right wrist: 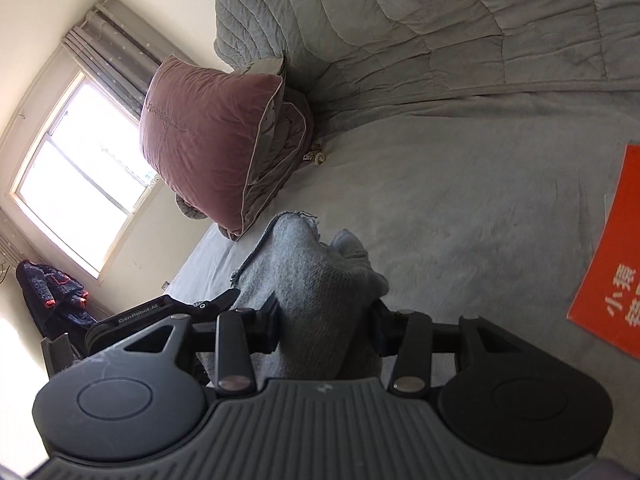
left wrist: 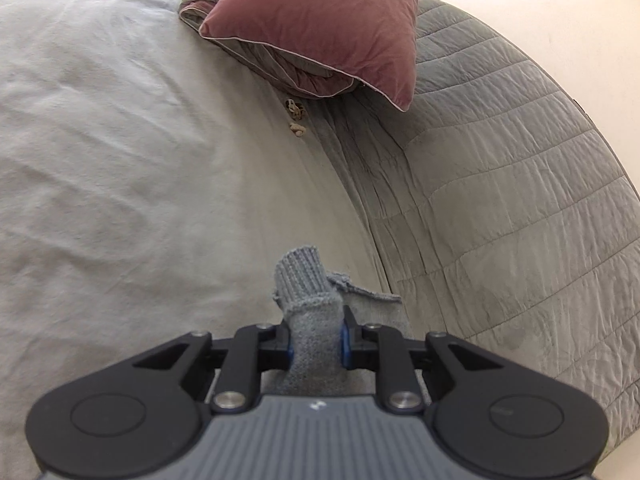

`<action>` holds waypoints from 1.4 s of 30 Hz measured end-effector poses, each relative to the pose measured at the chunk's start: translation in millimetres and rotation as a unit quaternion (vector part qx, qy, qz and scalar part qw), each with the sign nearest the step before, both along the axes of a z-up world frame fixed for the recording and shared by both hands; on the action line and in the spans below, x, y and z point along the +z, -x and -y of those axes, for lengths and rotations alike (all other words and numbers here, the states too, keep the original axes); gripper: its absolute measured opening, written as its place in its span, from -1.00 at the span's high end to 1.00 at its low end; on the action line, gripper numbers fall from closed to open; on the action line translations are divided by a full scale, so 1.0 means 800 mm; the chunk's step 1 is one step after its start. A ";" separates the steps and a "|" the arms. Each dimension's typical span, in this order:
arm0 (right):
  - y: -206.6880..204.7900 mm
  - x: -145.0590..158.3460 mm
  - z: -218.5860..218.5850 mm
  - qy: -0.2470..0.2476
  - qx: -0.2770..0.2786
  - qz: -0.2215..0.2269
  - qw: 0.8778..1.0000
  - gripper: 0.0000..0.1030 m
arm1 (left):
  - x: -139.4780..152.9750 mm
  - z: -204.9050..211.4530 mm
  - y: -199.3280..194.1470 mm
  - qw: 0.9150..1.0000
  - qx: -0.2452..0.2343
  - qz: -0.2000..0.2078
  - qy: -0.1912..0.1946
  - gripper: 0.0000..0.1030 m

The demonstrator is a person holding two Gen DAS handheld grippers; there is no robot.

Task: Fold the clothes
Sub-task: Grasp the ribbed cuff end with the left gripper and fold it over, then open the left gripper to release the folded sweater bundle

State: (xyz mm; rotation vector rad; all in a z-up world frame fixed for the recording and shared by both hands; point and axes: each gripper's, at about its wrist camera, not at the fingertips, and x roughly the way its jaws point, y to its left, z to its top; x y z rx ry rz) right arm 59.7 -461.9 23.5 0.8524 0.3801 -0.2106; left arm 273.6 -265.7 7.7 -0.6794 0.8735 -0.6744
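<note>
A grey knitted garment (left wrist: 308, 280) is pinched between the blue pads of my left gripper (left wrist: 317, 346), its ribbed cuff sticking up past the fingertips above the pale bed sheet (left wrist: 120, 160). In the right wrist view a thick bunch of the same grey knit (right wrist: 312, 272) fills the jaws of my right gripper (right wrist: 326, 326), which is shut on it. The other gripper (right wrist: 160, 316) shows at the left of that view, close beside the knit. The rest of the garment hangs below both grippers, out of sight.
A dusty-pink pillow (left wrist: 320, 28) lies on a folded quilt at the head of the bed. A grey quilted cover (left wrist: 520, 200) rises along the bed's side. An orange card with white characters (right wrist: 612, 256) lies on the sheet. A window (right wrist: 80, 176) and dark clothes (right wrist: 48, 300) are at the left.
</note>
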 end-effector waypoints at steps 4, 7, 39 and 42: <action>-0.028 -0.013 0.053 0.004 0.010 -0.016 1.000 0.11 | -0.014 0.039 -0.015 1.000 0.010 -0.001 -0.004 0.62; -0.053 -0.024 0.086 0.003 0.032 -0.027 0.999 0.11 | -0.024 0.052 -0.021 1.000 0.030 0.003 -0.002 0.62; -0.133 -0.052 0.090 0.329 0.063 -0.013 0.942 0.30 | -0.047 0.134 -0.051 0.968 -0.035 0.203 -0.145 0.60; -0.147 -0.069 0.091 0.331 0.068 -0.046 0.940 0.53 | -0.063 0.149 -0.056 0.961 -0.045 0.207 -0.179 0.65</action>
